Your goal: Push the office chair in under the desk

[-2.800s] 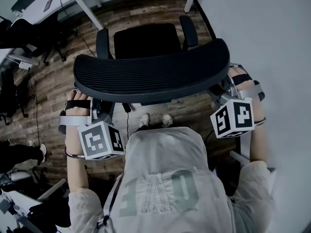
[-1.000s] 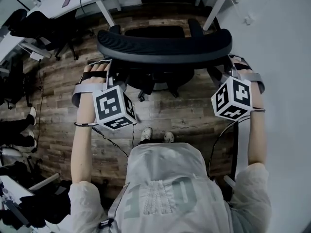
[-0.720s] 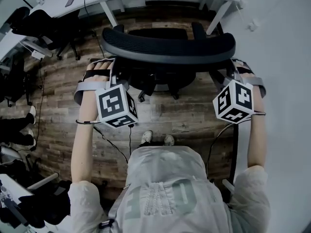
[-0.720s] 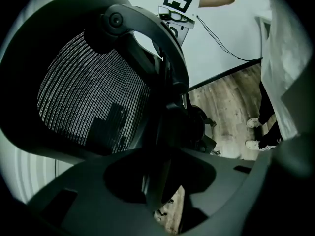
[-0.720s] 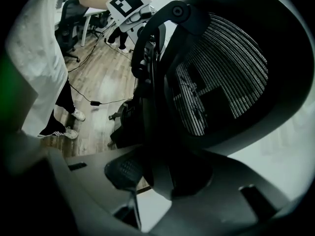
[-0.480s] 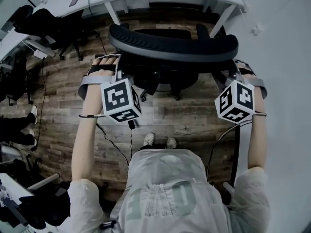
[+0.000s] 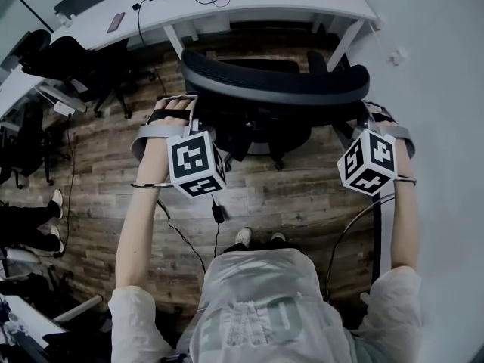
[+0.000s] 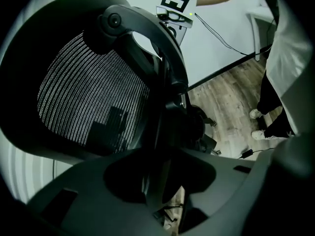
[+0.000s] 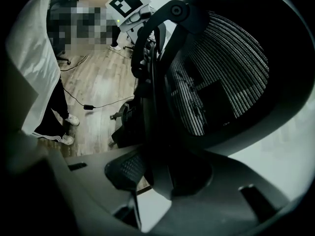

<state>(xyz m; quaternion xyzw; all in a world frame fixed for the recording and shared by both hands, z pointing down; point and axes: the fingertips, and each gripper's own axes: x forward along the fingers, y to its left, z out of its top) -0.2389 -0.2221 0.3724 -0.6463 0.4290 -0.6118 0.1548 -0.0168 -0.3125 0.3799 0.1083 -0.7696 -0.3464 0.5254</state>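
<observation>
Office chair (image 7: 261,127) rolled nearer desk (image 7: 318,2), arms outstretched, left tool (image 7: 197,117), right tool (image 7: 361,117) clamped on its backrest (image 7: 276,88)

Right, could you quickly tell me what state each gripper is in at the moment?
Left gripper: closed on the left edge of the chair backrest.
Right gripper: closed on the backrest's right edge.

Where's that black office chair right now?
In the head view, the black mesh-backed office chair stands top centre on the wood-plank floor, just in front of the white desk.
</observation>
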